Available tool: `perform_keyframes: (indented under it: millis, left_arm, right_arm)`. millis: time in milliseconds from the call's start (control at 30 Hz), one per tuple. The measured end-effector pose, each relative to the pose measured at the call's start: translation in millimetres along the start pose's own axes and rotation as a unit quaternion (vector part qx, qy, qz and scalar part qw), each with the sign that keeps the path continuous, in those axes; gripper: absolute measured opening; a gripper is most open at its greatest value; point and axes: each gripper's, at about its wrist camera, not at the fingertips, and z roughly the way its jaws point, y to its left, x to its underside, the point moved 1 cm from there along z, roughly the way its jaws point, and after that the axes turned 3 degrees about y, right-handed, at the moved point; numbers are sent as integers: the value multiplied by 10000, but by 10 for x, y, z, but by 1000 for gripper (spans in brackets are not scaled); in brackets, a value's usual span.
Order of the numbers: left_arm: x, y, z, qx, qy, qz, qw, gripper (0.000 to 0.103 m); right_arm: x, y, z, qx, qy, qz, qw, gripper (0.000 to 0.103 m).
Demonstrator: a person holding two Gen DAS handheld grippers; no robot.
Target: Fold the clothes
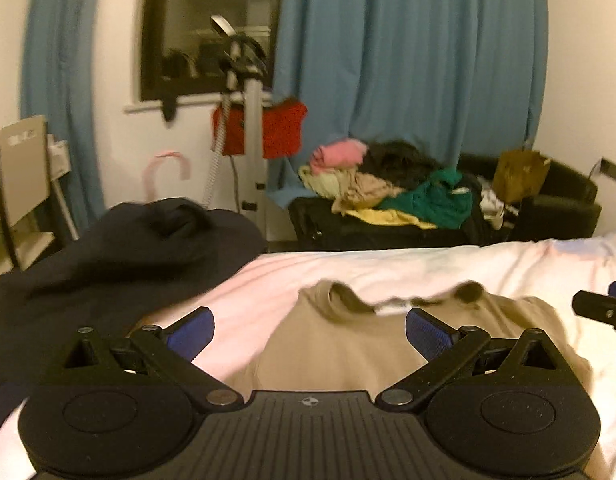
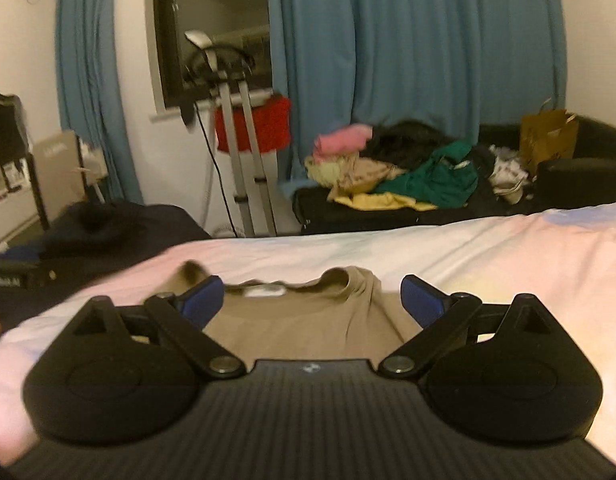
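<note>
A tan T-shirt (image 1: 348,356) lies flat on the pale pink bed sheet (image 1: 388,268), collar toward the far edge. My left gripper (image 1: 310,334) is open and empty, hovering just above the shirt's left half. The right gripper's tip (image 1: 604,308) shows at the right edge of the left wrist view. In the right wrist view the same shirt (image 2: 308,320) lies below my right gripper (image 2: 312,300), which is open and empty, with its fingers spread on either side of the collar (image 2: 340,280).
A dark garment (image 1: 120,256) is heaped on the bed's left side. Beyond the bed stands a black sofa (image 1: 556,208) piled with coloured clothes (image 1: 388,184) and a brown paper bag (image 1: 520,174). A clothes steamer stand (image 1: 250,120) with red cloth stands before blue curtains (image 1: 408,60).
</note>
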Motion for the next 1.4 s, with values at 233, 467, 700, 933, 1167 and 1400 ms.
perform_keyframes:
  millis: [233, 467, 700, 933, 1167, 1400]
  left_arm:
    - [586, -64, -1326, 58, -35, -339, 9994, 103]
    - [964, -85, -2047, 82, -164, -450, 9988, 103]
    - [1256, 7, -1713, 164, 472, -929, 9944, 103]
    - [1281, 381, -1055, 355, 1064, -2120, 9708, 99]
    - [1376, 975, -266, 378, 1311, -3678, 9199, 90]
    - [1445, 1099, 233, 659, 871, -4364, 8931, 81]
  right_arm:
    - [372, 244, -1274, 76, -291, -59, 9995, 97]
    - [812, 298, -1886, 19, -506, 247, 9984, 97]
    - [1241, 291, -1736, -117, -440, 470, 9979, 97]
    - [1334, 145, -1551, -18, -368, 970, 9946, 97]
    - [1474, -127, -1298, 189, -112, 1572, 9873, 97]
    - [1622, -280, -960, -79, 275, 1991, 9796, 97]
